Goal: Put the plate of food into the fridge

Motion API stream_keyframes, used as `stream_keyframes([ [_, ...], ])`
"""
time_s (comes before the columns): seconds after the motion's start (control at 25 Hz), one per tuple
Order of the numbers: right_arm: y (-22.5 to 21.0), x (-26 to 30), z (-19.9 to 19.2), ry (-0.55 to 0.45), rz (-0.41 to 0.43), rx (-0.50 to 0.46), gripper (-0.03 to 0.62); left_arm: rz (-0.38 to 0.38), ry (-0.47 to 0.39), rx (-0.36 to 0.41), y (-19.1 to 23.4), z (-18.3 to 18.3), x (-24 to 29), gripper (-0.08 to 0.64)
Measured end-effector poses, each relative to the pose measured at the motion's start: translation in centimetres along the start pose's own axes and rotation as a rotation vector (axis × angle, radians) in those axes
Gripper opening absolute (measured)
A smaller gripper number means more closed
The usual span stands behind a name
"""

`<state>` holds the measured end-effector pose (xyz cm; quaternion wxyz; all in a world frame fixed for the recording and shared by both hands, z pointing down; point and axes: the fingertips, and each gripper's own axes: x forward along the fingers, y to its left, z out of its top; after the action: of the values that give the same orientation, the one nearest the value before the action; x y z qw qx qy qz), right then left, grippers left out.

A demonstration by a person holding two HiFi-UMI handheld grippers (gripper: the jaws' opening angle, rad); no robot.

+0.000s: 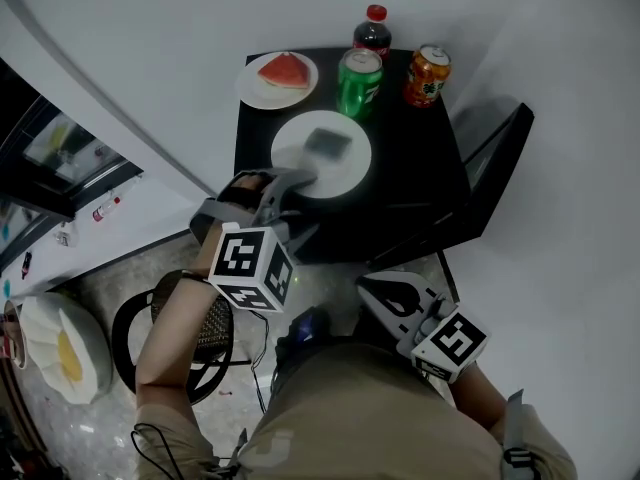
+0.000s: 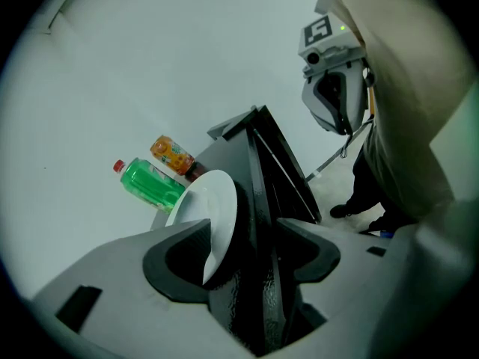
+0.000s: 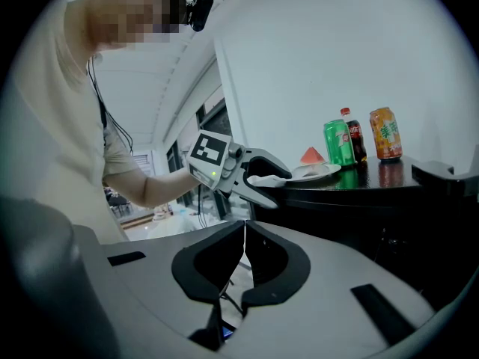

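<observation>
Table [image 1: 420, 178], black, with plate [image 1: 350, 173], against white wall [image 1: 150, 38], over speckled floor [image 1: 110, 278].

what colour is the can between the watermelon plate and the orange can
Green. The can shows best in the head view.

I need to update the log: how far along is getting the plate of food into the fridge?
Nothing looks finished yet. In hand: the left tool is open with the rim of the plate between its jaws, not clamped, and the plate sits on the black table. The right tool is shut and empty. Left to do: grip the plate, lift it, carry it off and store it.
</observation>
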<state>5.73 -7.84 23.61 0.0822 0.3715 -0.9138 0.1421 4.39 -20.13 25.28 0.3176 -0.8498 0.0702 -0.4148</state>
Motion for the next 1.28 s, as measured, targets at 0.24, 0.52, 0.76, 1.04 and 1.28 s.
stream_keyframes([
  [0.24,0.3,0.5,-0.2,0.016,0.001,0.012,0.021,0.040,0.033,0.046,-0.1,-0.2,0.3,0.273],
  [0.52,0.2,0.7,-0.5,0.012,-0.010,0.008,0.021,0.032,0.064,0.108,-0.5,-0.4,0.1,0.272],
  [0.76,-0.3,0.7,-0.3,0.011,-0.029,0.022,0.021,0.014,0.074,0.119,-0.6,-0.4,-0.1,0.267],
  [1.04,-0.7,0.9,-0.2,-0.004,-0.032,0.040,0.021,-0.013,0.061,0.111,-1.1,-0.2,-0.6,0.265],
  [1.28,-1.0,1.0,0.0,-0.009,-0.032,0.055,0.021,-0.016,0.015,0.045,-1.3,0.3,-1.3,0.231],
])
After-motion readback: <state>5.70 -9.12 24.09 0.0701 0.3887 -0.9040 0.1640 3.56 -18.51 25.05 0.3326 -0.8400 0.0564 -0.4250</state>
